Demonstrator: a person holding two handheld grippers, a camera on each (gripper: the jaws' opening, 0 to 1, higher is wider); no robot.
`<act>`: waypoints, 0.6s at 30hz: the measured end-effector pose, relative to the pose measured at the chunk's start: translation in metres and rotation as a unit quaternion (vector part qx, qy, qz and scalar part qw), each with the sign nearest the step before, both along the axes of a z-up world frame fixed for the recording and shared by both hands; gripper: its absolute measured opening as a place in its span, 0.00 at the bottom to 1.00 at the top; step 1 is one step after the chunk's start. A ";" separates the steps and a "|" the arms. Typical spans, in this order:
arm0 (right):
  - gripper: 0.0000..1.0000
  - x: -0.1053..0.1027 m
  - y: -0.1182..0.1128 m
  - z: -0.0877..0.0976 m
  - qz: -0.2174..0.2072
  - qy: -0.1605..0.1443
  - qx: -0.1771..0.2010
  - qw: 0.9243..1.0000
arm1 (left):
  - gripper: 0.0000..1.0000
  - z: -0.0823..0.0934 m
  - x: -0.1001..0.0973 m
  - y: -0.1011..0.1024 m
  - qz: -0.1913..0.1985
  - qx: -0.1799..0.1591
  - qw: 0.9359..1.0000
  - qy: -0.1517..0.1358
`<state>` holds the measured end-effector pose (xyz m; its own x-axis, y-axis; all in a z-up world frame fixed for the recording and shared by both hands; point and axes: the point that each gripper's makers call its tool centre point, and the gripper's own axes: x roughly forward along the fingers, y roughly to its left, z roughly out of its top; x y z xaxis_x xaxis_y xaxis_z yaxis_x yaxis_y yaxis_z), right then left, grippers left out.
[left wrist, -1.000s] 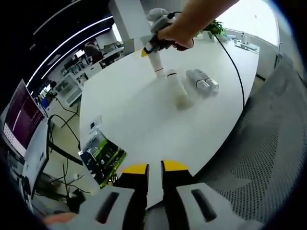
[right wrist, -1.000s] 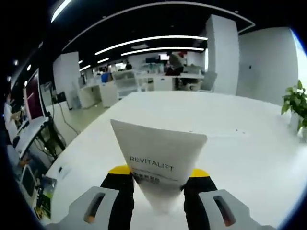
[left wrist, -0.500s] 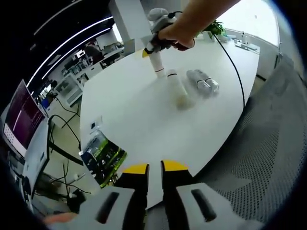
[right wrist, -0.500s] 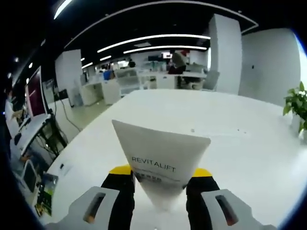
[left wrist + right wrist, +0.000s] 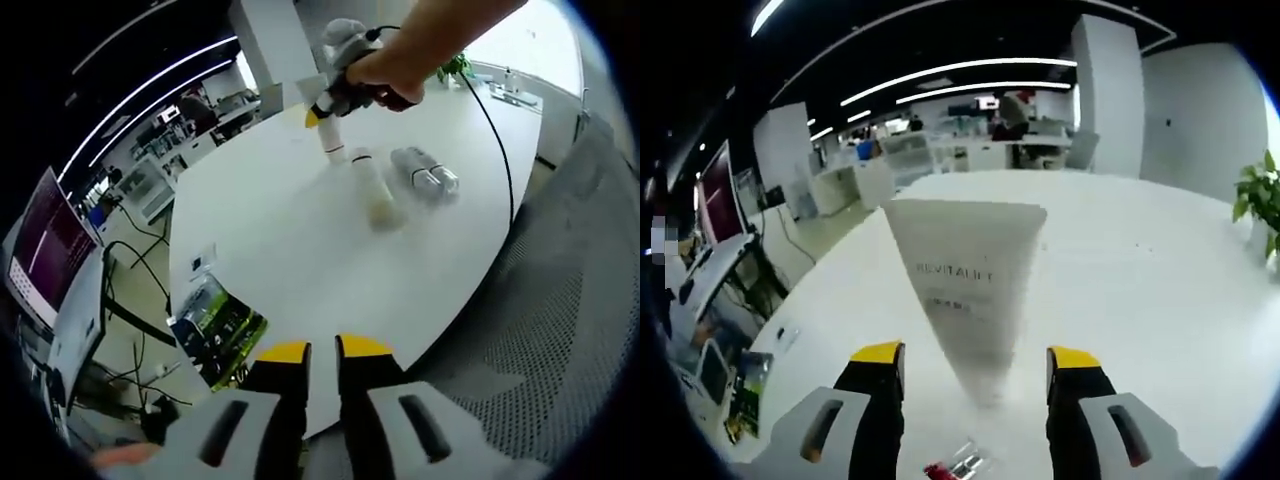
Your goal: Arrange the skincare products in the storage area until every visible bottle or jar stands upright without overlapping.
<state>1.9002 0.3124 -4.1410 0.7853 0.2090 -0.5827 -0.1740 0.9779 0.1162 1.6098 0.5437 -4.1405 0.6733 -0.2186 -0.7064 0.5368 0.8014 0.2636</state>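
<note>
A: Left gripper view first. What's there?

B: Left gripper (image 5: 321,352) low at the near table edge, yellow-tipped jaws nearly together, nothing between them. Round white table (image 5: 300,250), smooth matte top. Far ahead of the jaws: the right gripper (image 5: 322,108) in a person's hand (image 5: 385,78), over a white tube (image 5: 332,140) standing upright. Just beside the tube, a second pale tube (image 5: 371,190) lies flat, cylindrical, cap toward the standing one. Next to it, right of it from here, two clear glossy bottles (image 5: 425,172) lie side by side, touching. A black cable (image 5: 495,125) runs across the table from the hand. Grey mesh chair back (image 5: 560,320) right of the jaws.

A: Right gripper view?

B: Right gripper (image 5: 977,354) jaws spread wide, holding nothing. The white tube stands between and just ahead of them, wedge-shaped: wide flat crimped end up, narrowing downward. Matte plastic, "REVITALIFT" print, blurred. Can't tell whether a jaw touches it; both tips look clear of it.

A: Differences between views?

B: Lettering and the crimped top are readable up close in the right gripper view. The lying tube, the bottles and the hand show in the left gripper view. A green plant (image 5: 1262,200) sits far right of the jaws in the right gripper view.
</note>
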 end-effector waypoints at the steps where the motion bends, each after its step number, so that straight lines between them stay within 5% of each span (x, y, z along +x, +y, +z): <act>1: 0.61 -0.007 -0.001 -0.004 -0.001 0.010 0.002 1.000 | 0.05 0.000 0.000 0.000 0.000 0.000 1.000 0.000; 12: 0.65 -0.074 -0.002 -0.048 -0.007 0.127 0.007 0.992 | 0.04 0.000 -0.001 0.001 0.001 0.002 1.000 0.002; 18: 0.67 -0.084 0.008 -0.054 -0.003 0.146 0.020 0.989 | 0.04 0.000 -0.001 0.001 0.000 0.003 1.000 0.003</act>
